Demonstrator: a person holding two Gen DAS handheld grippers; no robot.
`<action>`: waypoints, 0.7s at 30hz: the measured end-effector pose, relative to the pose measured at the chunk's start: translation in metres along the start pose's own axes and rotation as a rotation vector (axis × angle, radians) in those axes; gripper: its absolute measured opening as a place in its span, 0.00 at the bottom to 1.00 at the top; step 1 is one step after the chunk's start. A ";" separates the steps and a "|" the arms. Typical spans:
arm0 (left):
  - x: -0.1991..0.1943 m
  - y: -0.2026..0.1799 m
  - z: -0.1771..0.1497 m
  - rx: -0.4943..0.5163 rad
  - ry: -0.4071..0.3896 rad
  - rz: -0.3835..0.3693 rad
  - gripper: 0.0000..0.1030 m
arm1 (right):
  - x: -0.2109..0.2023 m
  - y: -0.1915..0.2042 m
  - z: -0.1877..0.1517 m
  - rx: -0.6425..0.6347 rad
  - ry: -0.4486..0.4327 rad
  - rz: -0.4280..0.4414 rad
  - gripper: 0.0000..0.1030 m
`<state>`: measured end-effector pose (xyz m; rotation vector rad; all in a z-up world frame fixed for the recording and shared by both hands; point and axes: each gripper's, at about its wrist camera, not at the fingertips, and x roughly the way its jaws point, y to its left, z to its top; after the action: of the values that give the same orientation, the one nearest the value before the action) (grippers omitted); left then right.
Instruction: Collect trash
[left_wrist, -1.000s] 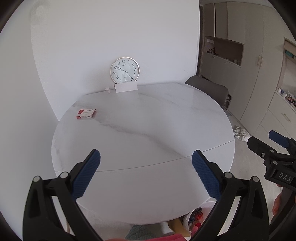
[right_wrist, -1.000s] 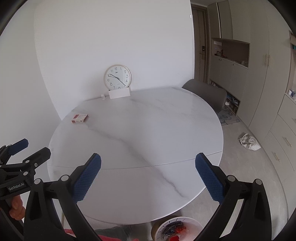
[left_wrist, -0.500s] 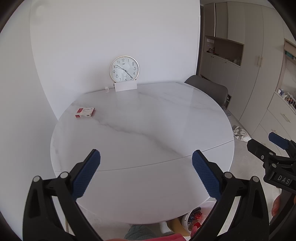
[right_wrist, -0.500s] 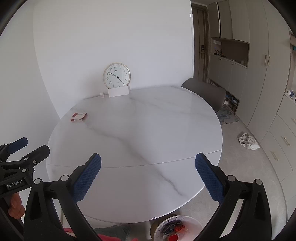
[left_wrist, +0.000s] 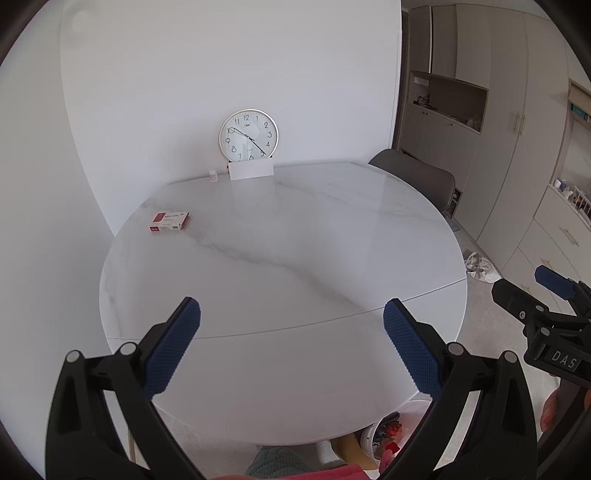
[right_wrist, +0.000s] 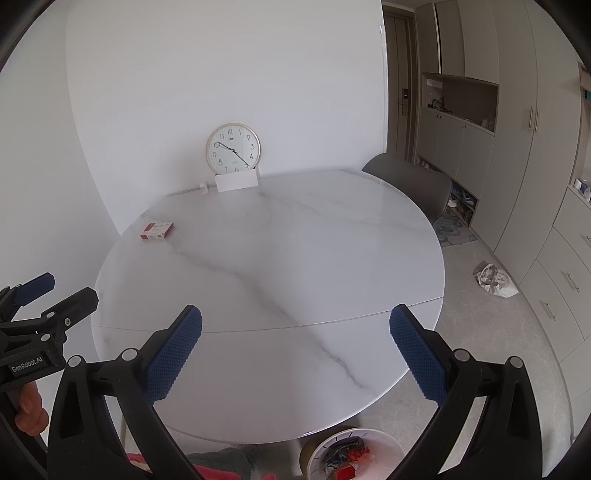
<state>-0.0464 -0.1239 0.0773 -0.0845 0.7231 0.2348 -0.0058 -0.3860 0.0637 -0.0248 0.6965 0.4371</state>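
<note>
trash bin (right_wrist: 352, 456): white, on the floor under the tabletop (right_wrist: 280, 266) near edge, wrappers inside. red-and-white box (left_wrist: 170, 221): far left. your left tool (left_wrist: 291, 343) and right tool (right_wrist: 295, 347): jaws apart, empty.

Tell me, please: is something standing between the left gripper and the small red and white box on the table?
Nothing visible does. The left gripper is open, and only bare white marble table lies between it and the small red and white box.

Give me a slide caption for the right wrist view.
Open right gripper above marble table; bin below.
</note>
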 end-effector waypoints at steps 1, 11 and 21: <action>0.000 0.000 0.000 -0.002 0.001 0.000 0.92 | 0.000 0.000 0.000 0.000 0.000 -0.001 0.98; 0.000 -0.001 -0.001 -0.006 0.004 0.000 0.92 | 0.000 0.000 0.001 -0.003 0.001 0.000 0.98; -0.001 -0.002 -0.003 -0.012 0.005 0.000 0.92 | 0.001 0.001 0.001 -0.001 0.001 -0.001 0.98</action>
<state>-0.0486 -0.1270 0.0760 -0.0967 0.7263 0.2393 -0.0050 -0.3843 0.0645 -0.0263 0.6972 0.4364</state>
